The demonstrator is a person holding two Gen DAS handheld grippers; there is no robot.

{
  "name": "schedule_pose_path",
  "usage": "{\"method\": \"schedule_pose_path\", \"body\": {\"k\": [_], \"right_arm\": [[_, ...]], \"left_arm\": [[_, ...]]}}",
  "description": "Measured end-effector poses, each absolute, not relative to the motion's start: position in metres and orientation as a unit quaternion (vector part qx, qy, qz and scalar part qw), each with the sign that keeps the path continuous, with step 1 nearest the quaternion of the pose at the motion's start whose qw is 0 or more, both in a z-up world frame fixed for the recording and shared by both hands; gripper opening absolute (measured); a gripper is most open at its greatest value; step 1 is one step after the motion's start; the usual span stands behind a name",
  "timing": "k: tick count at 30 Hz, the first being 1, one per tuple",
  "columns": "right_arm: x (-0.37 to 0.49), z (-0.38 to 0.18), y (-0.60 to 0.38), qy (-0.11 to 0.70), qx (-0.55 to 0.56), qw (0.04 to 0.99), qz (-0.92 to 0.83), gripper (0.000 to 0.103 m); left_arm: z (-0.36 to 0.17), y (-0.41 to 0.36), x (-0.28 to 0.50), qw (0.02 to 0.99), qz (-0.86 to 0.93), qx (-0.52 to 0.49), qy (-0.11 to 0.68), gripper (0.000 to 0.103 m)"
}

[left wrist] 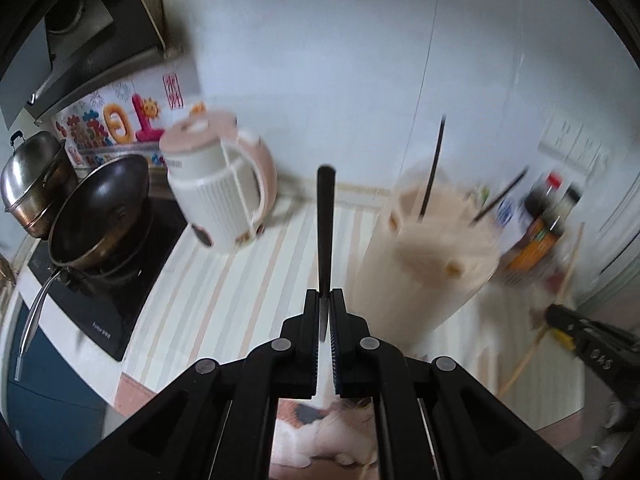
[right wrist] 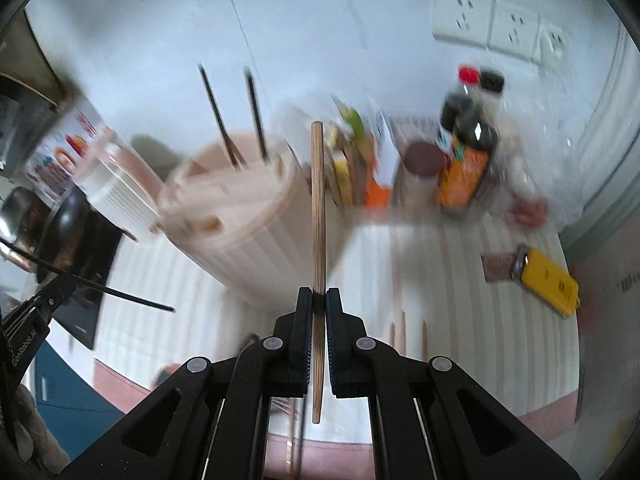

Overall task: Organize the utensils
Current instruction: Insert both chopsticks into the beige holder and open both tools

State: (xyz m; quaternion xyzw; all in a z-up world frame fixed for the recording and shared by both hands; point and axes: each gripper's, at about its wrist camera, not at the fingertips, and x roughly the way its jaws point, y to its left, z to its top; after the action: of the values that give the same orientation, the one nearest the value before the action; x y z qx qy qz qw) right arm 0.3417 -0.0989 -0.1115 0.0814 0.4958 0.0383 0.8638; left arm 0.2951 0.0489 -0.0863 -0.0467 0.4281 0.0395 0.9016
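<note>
Both grippers loaded above the striped counter [left wrist: 224, 280], beside the utensil holder.

We see wok [left wrist: 100, 216], steel pot [left wrist: 32, 184] and kettle [left wrist: 220, 184] only in the left view; wall sockets [right wrist: 496, 24] and a yellow device [right wrist: 548, 280] only in the right. Beige utensil holder [right wrist: 240, 216], two dark chopsticks standing in it, shows in both. Left gripper [left wrist: 325, 300] is clamped on a black chopstick [left wrist: 325, 216]; right gripper [right wrist: 319, 300] is clamped on a wooden chopstick [right wrist: 317, 208].
</note>
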Motion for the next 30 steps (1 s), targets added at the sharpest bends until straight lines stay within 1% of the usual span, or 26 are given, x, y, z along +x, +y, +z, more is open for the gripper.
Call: {"method": "schedule_pose_path", "body": {"k": [5,9,16,19,22,30], "right_arm": [[0.358,-0.066,-0.096,0.463,0.096,0.879,0.065,0.007],[0.380,-0.034,-0.095,0.434,0.104,0.892,0.072,0.007],[0.418,0.004,-0.091,0.394,0.116,0.909,0.074,0.007],[0.436,0.011,-0.091,0.380,0.124,0.914,0.069,0.007],[0.455,0.011,-0.090,0.367,0.137,0.918,0.065,0.007],[0.486,-0.018,-0.078,0.329,0.139,0.932,0.058,0.007]], "left_arm": [[-0.033,0.055,0.303,0.916,0.010,-0.090,0.391,0.002],[-0.001,0.052,0.314,0.926,-0.013,-0.105,0.363,0.002],[0.033,0.037,0.343,0.933,-0.040,-0.101,0.342,0.002],[0.035,0.030,0.356,0.932,-0.048,-0.097,0.345,0.002],[0.025,0.024,0.376,0.925,-0.057,-0.095,0.364,0.002],[-0.028,0.013,0.423,0.896,-0.059,-0.088,0.432,0.002]]}}
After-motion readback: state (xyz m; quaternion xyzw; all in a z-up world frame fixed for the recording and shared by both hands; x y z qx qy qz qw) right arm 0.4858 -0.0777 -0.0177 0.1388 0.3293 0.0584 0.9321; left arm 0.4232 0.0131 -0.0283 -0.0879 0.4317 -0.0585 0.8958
